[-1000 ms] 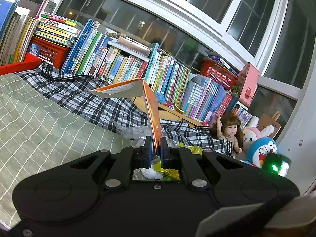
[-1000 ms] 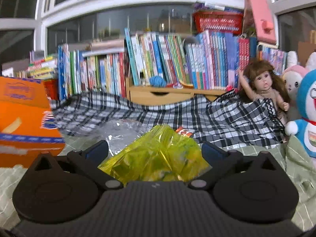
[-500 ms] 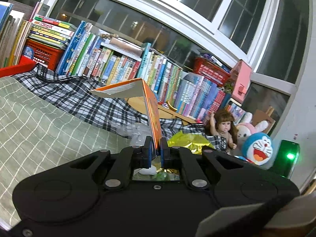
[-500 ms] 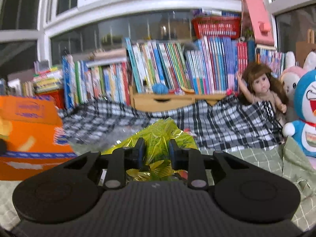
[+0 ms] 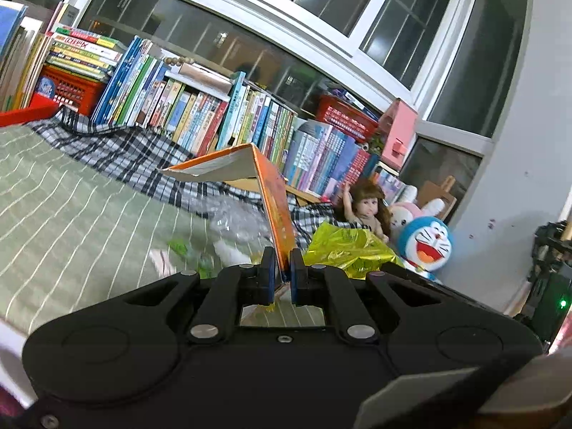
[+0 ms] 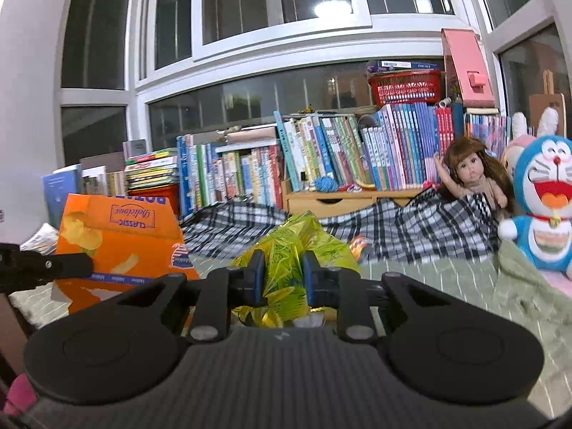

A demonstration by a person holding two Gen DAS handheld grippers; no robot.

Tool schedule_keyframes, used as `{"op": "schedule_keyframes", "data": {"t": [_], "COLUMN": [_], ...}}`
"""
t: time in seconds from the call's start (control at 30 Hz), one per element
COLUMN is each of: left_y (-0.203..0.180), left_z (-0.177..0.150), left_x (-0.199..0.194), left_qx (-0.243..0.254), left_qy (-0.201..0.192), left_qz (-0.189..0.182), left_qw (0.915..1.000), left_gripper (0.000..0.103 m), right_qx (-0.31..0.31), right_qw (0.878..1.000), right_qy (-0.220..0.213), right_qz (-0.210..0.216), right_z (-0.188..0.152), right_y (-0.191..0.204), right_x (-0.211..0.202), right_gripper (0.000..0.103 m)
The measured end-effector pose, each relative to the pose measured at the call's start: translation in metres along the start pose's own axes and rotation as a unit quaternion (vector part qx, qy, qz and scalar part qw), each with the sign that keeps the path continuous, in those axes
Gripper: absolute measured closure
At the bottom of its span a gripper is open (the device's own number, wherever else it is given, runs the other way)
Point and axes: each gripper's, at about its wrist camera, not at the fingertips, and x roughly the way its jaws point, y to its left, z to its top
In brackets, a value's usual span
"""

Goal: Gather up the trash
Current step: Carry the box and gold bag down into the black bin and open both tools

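Observation:
My left gripper (image 5: 282,268) is shut on the edge of an orange snack carton (image 5: 275,211), holding it lifted above the bed. The same carton (image 6: 121,236) stands at the left of the right wrist view, with the left gripper's fingers (image 6: 68,268) clamped on it. A crinkled yellow-green foil bag (image 6: 286,250) is pinched between the fingers of my right gripper (image 6: 284,275), which is shut on it. The foil bag (image 5: 346,246) also shows just right of the carton. Clear plastic wrap (image 5: 239,221) and small scraps (image 5: 178,250) lie on the green striped sheet (image 5: 71,221).
A black-and-white plaid blanket (image 6: 411,228) lies bunched behind the trash. Rows of books (image 6: 321,157) line the windowsill. A doll (image 6: 472,178) and a blue plush cat (image 6: 543,207) sit at the right. A red basket (image 6: 404,87) rests on the books.
My right gripper closed on the foil bag and lifted it. The left gripper raised the orange carton, and both views tilted upward, away from the bed.

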Motion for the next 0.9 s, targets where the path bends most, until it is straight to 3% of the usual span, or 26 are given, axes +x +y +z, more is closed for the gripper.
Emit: {"op": "schedule_keyframes", "data": {"t": [0.27,0.43,0.57,0.9], "left_y": [-0.008,-0.010,-0.007,0.005], "left_z": [-0.045,-0.075,-0.101,-0.151], "left_x": [-0.049,-0.065,-0.064,-0.033], "left_qx": [0.004,0.005,0.015,0.038], "left_qy": [0.055,0.114,0.171,0.275], "left_qz": [-0.001,0.010,0.030,0.078], "left_qw": [0.9985,0.9934,0.9848,0.9574], "left_gripper": [0.096,0.096,0.096,0.096], "right_qx": [-0.020,-0.042,-0.061,-0.029], "right_qw": [0.999,0.995,0.989,0.973], "right_qy": [0.038,0.083,0.124,0.219], "right_qz": [0.015,0.035,0.049,0.061], "right_z": [-0.041,-0.069,-0.092,-0.144], "right_y": [0.013,0.022,0.029,0.034], "right_x": [-0.052,-0.071,-0.075,-0.058], "right_gripper": [0.078,0.078,0.078,0.079]}}
